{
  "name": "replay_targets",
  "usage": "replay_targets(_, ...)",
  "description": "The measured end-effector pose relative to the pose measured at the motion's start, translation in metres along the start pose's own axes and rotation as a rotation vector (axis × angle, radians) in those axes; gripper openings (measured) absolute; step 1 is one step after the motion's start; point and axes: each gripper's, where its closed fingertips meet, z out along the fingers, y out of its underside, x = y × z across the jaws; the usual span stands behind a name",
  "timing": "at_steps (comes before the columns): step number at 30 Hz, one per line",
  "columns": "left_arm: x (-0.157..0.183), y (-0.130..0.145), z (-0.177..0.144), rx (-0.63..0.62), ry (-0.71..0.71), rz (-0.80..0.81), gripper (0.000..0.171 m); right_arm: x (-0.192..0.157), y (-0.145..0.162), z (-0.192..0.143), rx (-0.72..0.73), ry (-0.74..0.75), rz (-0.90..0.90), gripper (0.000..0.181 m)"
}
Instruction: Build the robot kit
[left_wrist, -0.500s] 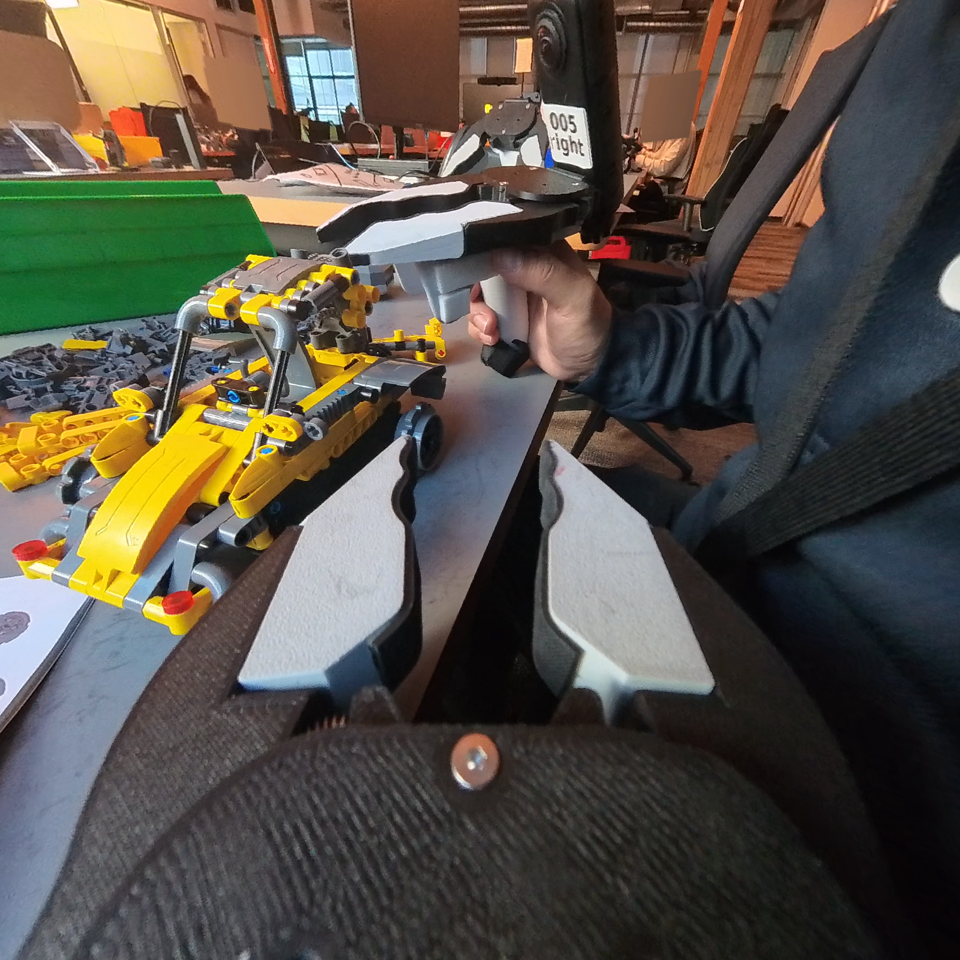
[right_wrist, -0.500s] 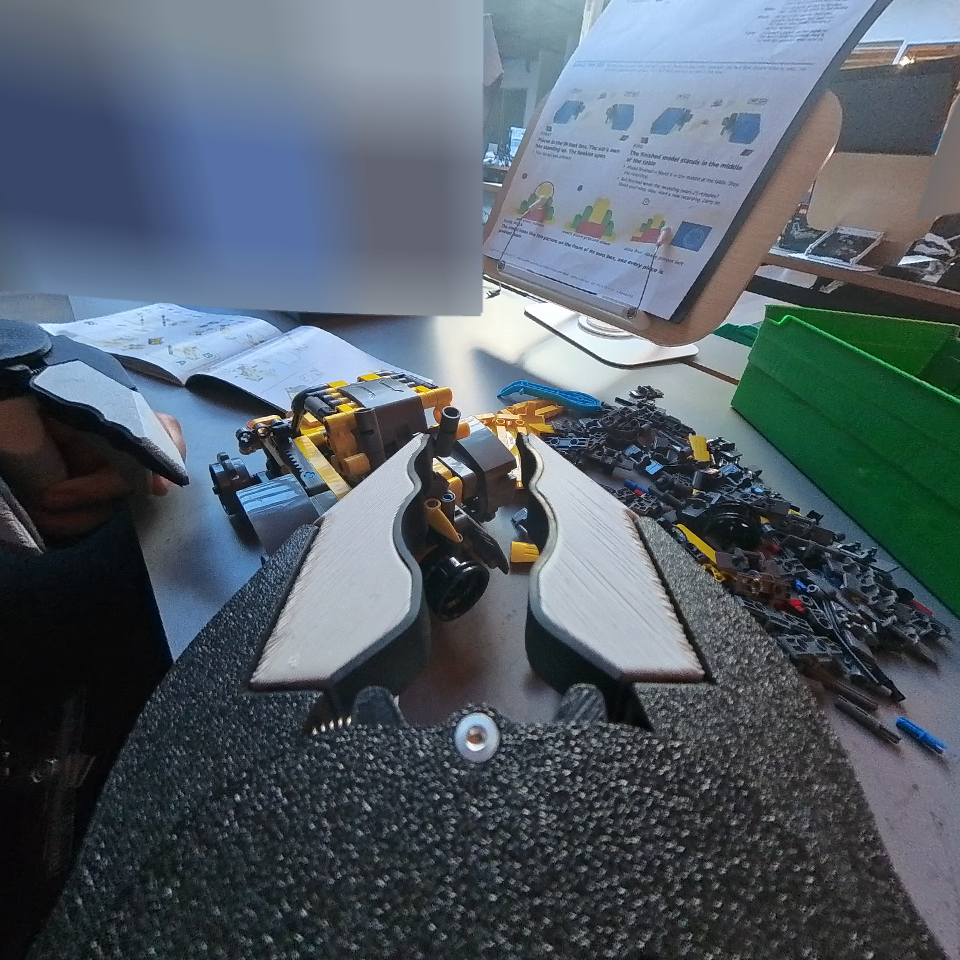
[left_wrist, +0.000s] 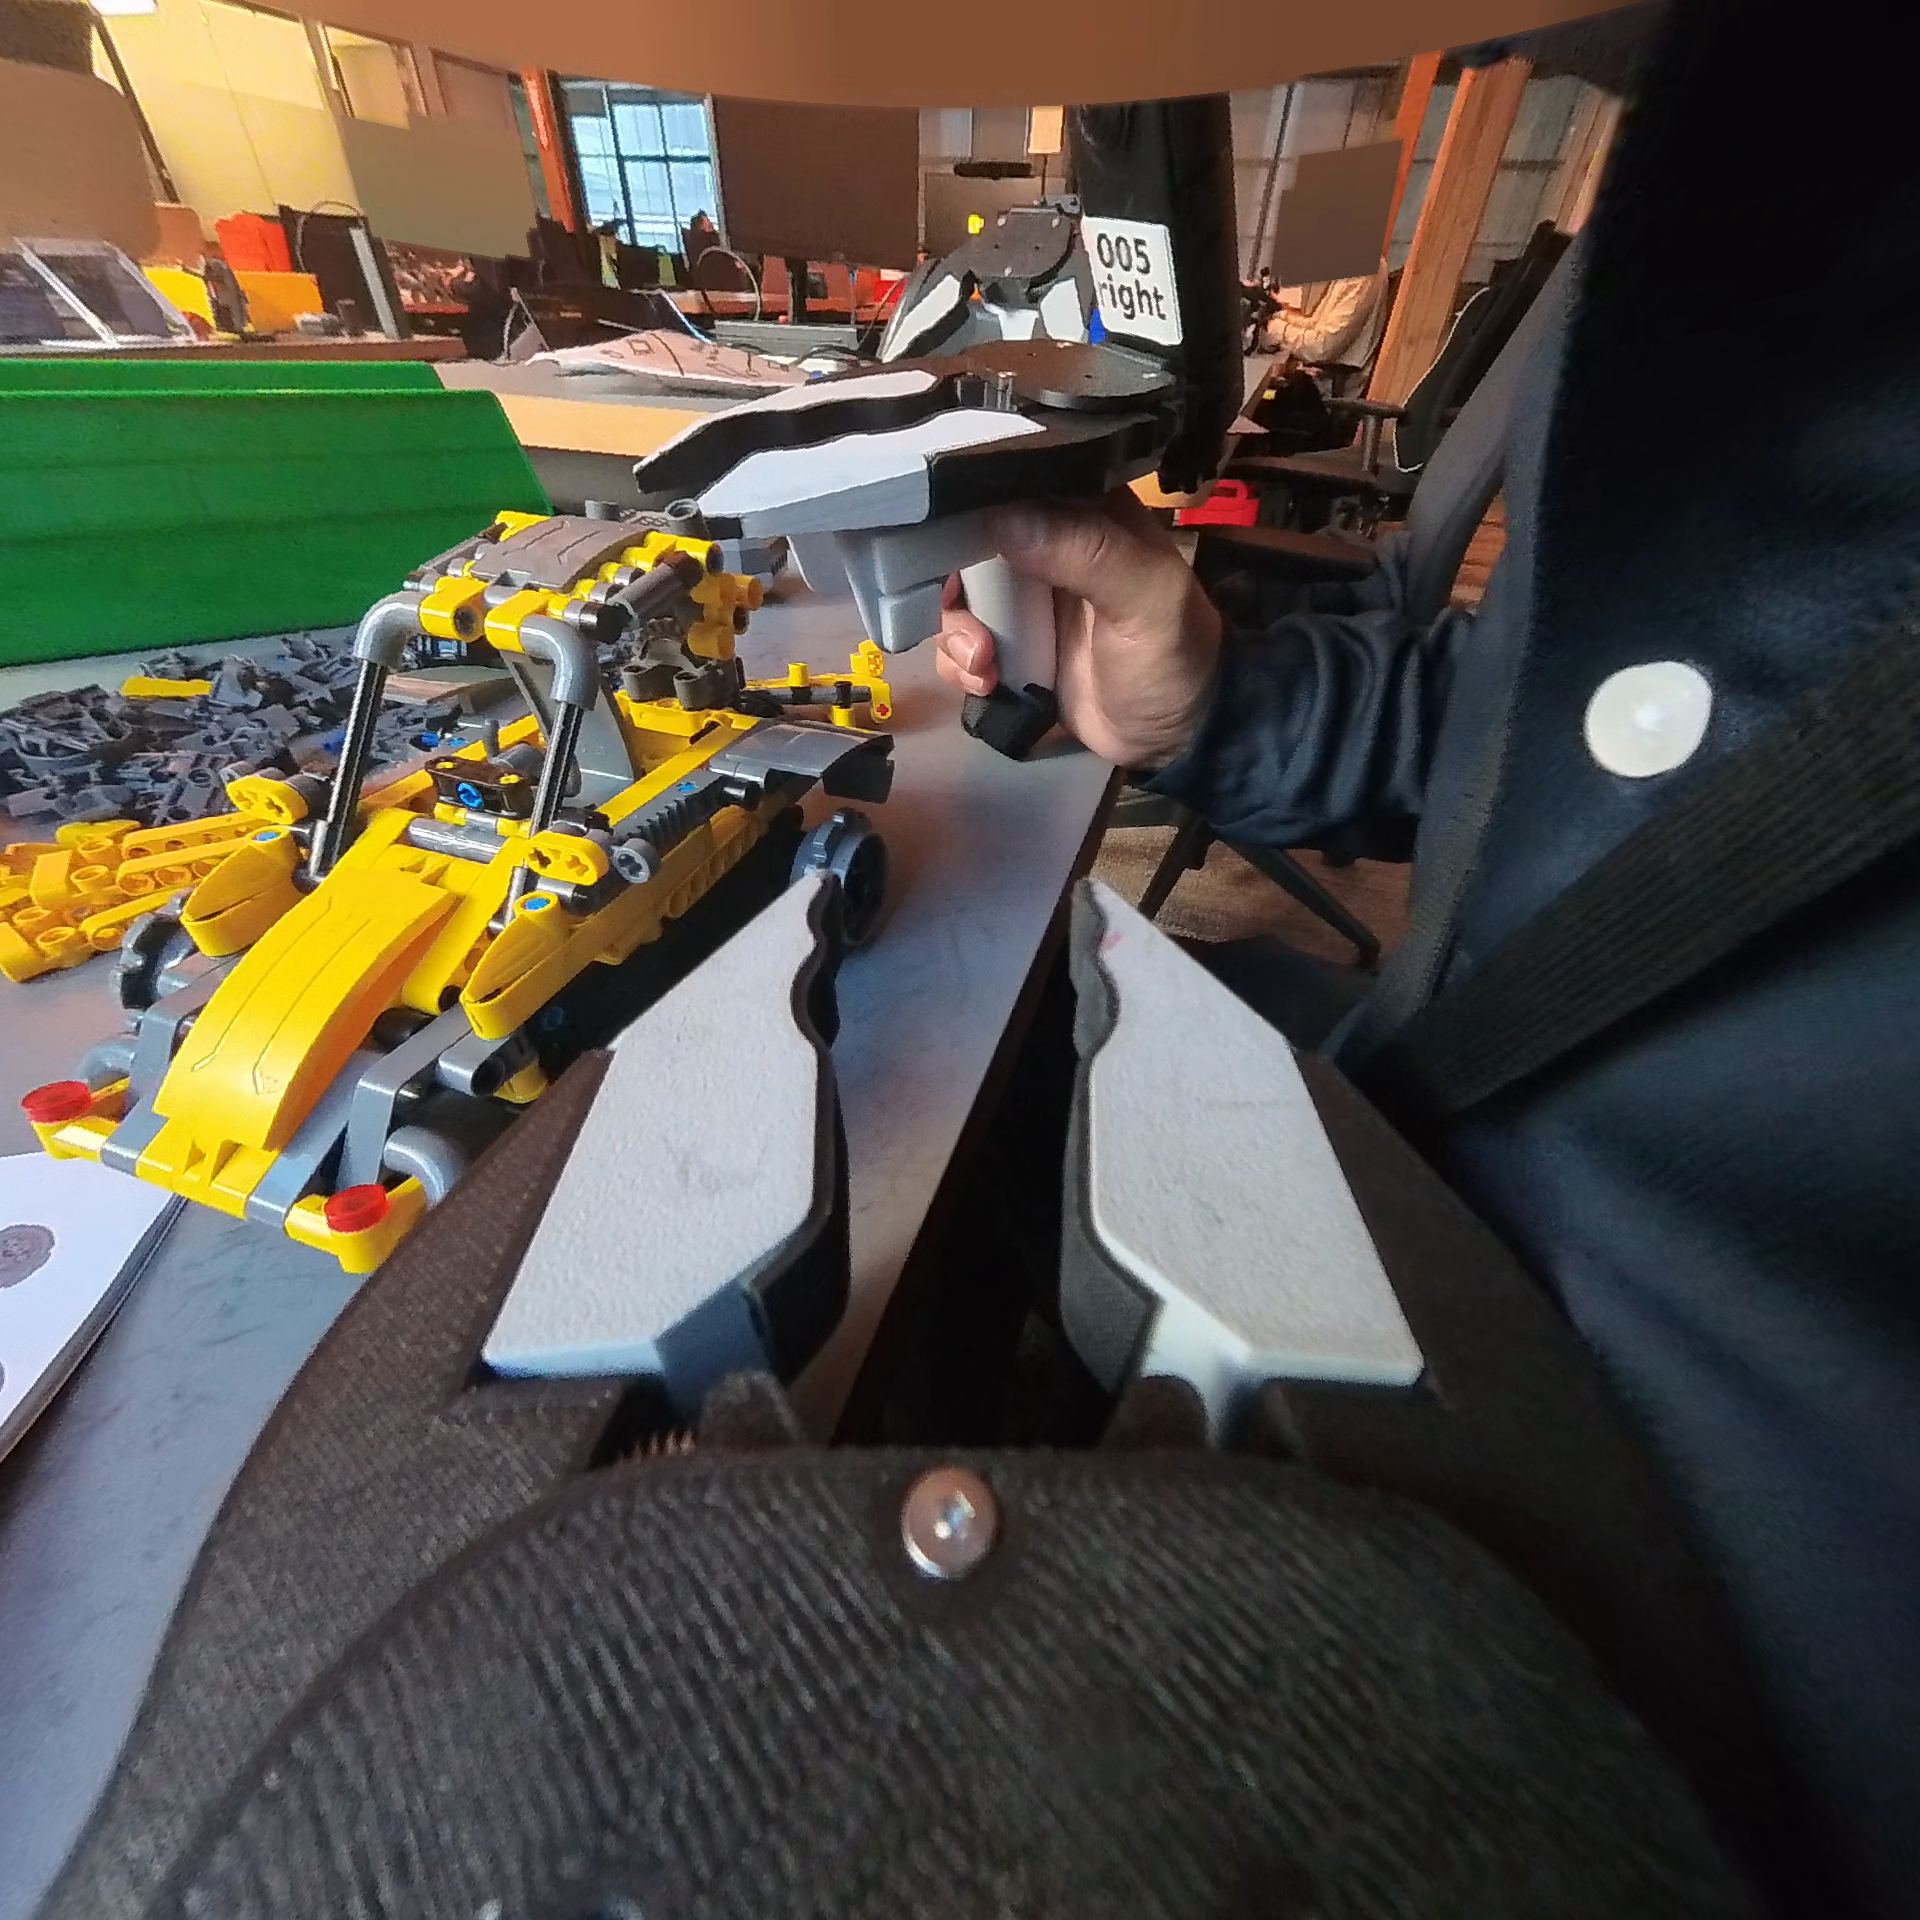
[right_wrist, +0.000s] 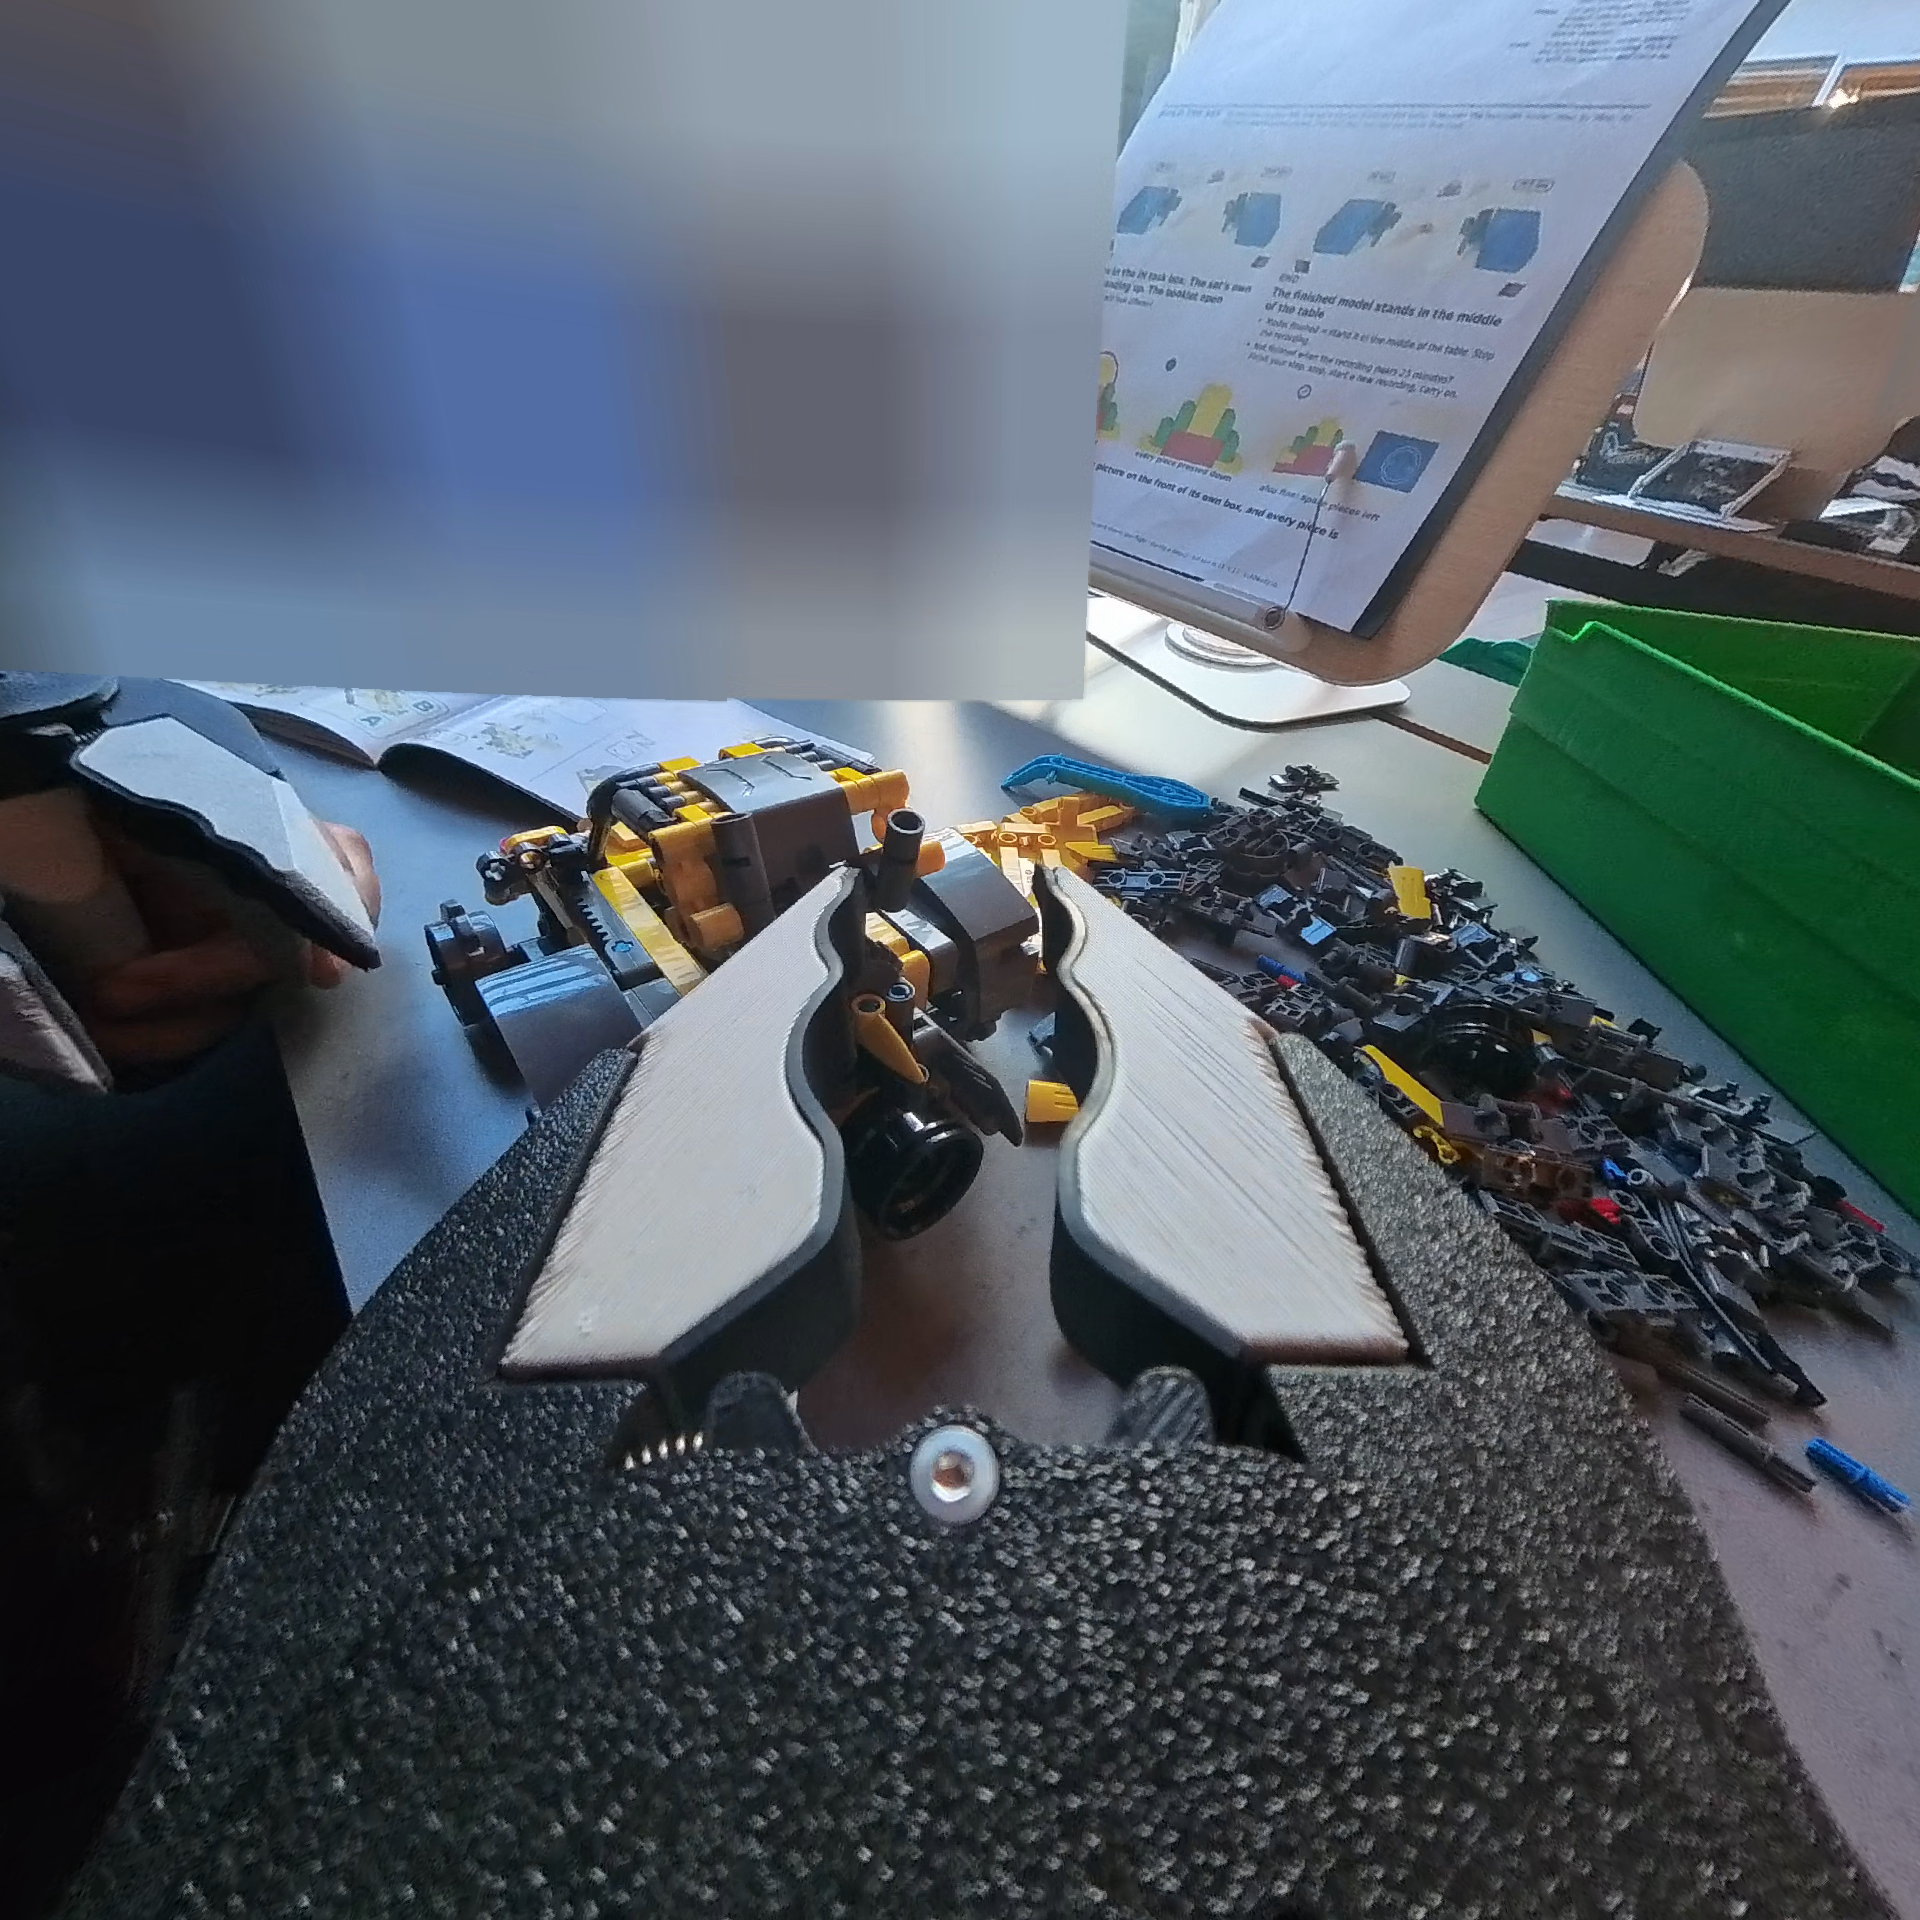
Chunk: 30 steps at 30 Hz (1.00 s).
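- Fingers of my left gripper (left_wrist: 951, 914) gape, empty, at the table (left_wrist: 966, 831) edge beside the toy car (left_wrist: 436, 883).
- My right gripper (right_wrist: 951, 883), parted and empty, hovers over the car's rear, loose parts (right_wrist: 1455, 1039) just beside.

Place: we saw an open-plan workshop office | evidence: rows of desks (left_wrist: 644, 416), monitors (left_wrist: 816, 182), office chairs (left_wrist: 1340, 478), timber posts (left_wrist: 1439, 229)

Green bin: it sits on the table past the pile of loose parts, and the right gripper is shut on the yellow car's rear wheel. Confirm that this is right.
One thing is wrong. The right gripper is open and holds nothing; the right wrist view shows its fingers apart above the yellow car. The green bin does sit past the pile of loose parts.
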Motion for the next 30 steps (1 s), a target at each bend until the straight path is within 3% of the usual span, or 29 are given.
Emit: replay_targets(30, 0.0001, 0.0031, 0.0029, -0.017, -0.014, 0.004, 0.037, -0.0006, -0.0034, -0.0034, 0.029, -0.003, -0.002, 0.036)
